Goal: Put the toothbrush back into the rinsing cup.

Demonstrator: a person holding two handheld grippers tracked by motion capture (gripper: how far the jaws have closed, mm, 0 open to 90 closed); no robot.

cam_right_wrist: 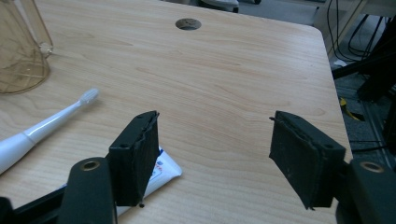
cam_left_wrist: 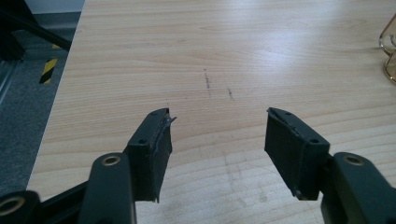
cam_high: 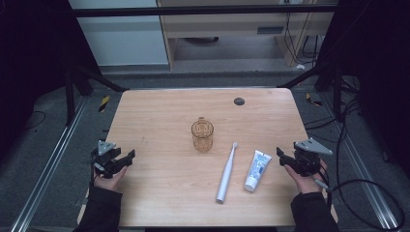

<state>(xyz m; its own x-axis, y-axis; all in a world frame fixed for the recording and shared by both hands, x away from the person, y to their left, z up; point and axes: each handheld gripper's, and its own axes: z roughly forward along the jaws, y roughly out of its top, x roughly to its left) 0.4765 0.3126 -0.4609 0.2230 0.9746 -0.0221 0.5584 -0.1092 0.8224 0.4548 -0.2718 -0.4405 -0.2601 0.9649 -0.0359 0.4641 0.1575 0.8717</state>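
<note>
Both sets of jaws are spread wide with nothing between them. The right gripper [cam_high: 290,158] sits at the right edge of the light wooden table [cam_high: 159,111], and in the right gripper view its left jaw hangs just over the crimped end of the white toothpaste tube with blue and red print [cam_right_wrist: 163,170], not touching it as far as I can tell. That's the nearest thing to either tool, so my guess is the tube is the first pick. It's lying flat with its cap toward the person and its flat end pointing up the table, just right of the white electric toothbrush [cam_high: 226,173], which lies roughly parallel to it with the bristle head aimed at the amber see-through plastic mug with a handle [cam_high: 202,135]. The mug stands upright in the middle of the table, close to the brush tip but apart from it.

The left gripper [cam_high: 118,160] is parked at the left edge, well apart from everything; its own view has bare wood between the jaws and just a sliver of the mug at the far right. Looks like a mirrored ready pose, both hands low at the table sides so the middle stays open.

Further out there's a dark round cable hole [cam_high: 239,101] near the far edge
</note>
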